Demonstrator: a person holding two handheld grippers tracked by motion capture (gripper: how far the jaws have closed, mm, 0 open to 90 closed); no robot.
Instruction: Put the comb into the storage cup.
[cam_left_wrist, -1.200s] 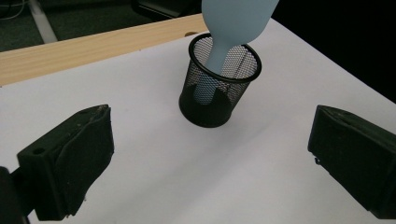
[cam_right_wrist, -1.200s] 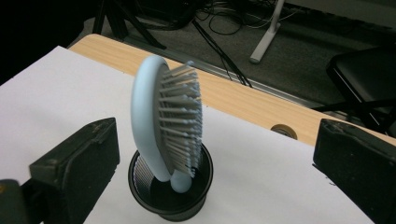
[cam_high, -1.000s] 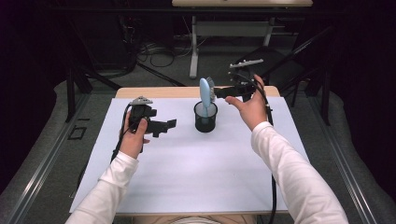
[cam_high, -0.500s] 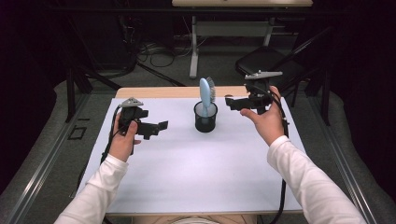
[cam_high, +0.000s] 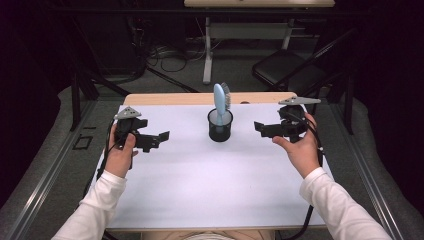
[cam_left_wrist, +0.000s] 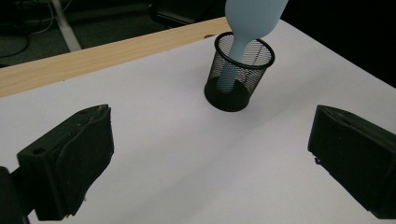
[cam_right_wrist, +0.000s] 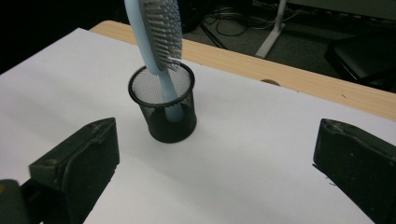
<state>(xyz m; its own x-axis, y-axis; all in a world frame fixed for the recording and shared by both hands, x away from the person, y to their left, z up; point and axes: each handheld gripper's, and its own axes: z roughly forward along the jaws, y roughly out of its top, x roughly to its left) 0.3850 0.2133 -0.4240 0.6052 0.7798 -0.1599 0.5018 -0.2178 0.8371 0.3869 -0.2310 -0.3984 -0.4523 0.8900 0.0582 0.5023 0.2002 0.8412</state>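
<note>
Brush (cam_high: 220, 97) sits handle-down in the mesh cup (cam_high: 220, 126), head sticking up and leaning a bit. Cup stands upright on the white sheet (cam_high: 210, 190), near the far edge, roughly centred between the two hands.

Left gripper (cam_high: 159, 138): jaws wide apart, nothing between them, held above the sheet well left of the cup and pointing at it. In the left gripper view the cup (cam_left_wrist: 239, 70) shows between the jaws but farther off, with the brush handle (cam_left_wrist: 231, 70) visible through the mesh.

Right gripper (cam_high: 260, 129): jaws also spread, empty, well right of the cup and facing it. In the right gripper view the bristles (cam_right_wrist: 163, 28) face that camera, and the handle reaches the cup bottom.

Judgement: the placing looks done. Brush is in the cup, nothing is held, neither tool touches cup or brush. Cup is not tipped, and the sheet around it is bare.

What is left, as far as I can tell: little or nothing, maybe backing the hands off. The lean looks stable against the rim, but can't confirm.
</note>
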